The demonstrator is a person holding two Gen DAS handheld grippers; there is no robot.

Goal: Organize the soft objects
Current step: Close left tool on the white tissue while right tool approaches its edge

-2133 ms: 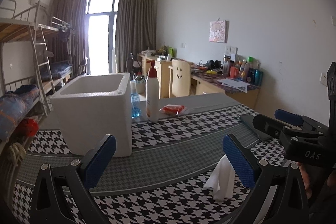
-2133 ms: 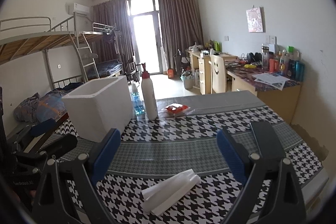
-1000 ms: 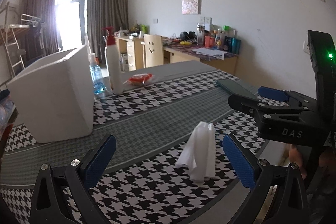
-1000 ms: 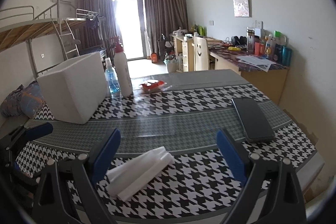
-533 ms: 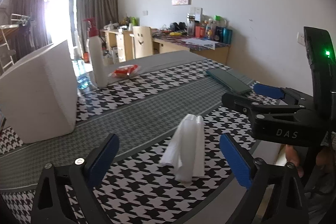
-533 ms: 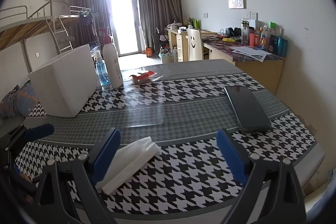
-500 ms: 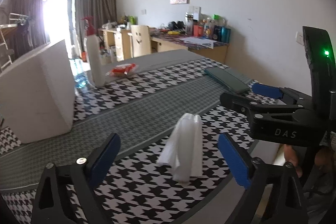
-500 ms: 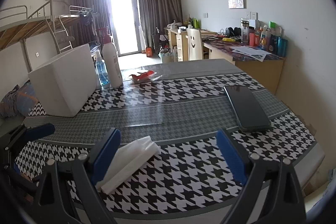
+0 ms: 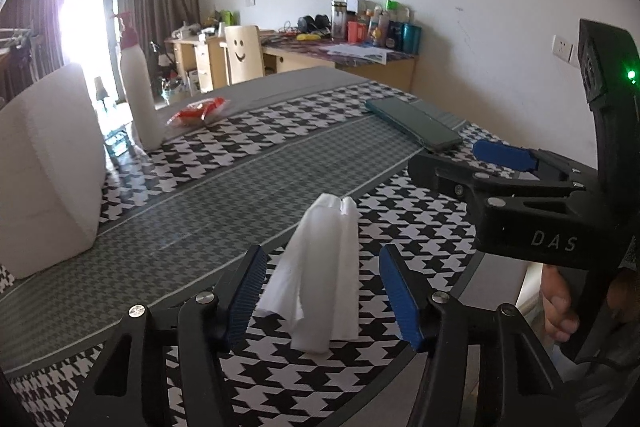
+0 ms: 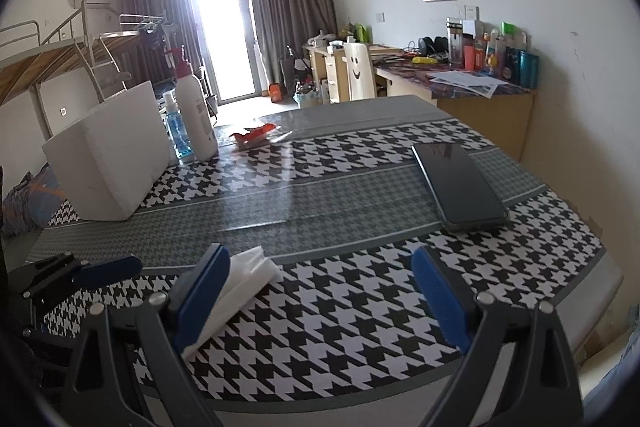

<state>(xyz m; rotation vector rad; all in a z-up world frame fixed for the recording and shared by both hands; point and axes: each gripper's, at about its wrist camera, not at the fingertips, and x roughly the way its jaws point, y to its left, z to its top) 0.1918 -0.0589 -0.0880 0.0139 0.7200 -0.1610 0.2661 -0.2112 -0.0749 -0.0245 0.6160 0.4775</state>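
Observation:
A folded white tissue [image 9: 320,275] lies on the houndstooth tablecloth near the table's front edge. My left gripper [image 9: 322,291] is open with its blue pads on either side of the tissue, narrower than before and not touching it. The tissue also shows in the right wrist view [image 10: 236,287], partly behind the left pad. My right gripper [image 10: 320,295] is open and empty, just right of the tissue; it appears in the left wrist view [image 9: 480,163]. A white foam box [image 9: 44,163] stands at the left, also seen in the right wrist view [image 10: 112,151].
A white pump bottle [image 10: 194,115], a blue bottle [image 10: 176,131] and a red packet [image 10: 254,135] stand at the table's far side. A dark phone [image 10: 456,183] lies at the right. Desks and a bunk bed stand beyond the table.
My left gripper has moved forward and down onto the tissue, and its jaws have narrowed around it. My right gripper has lowered a little towards the table.

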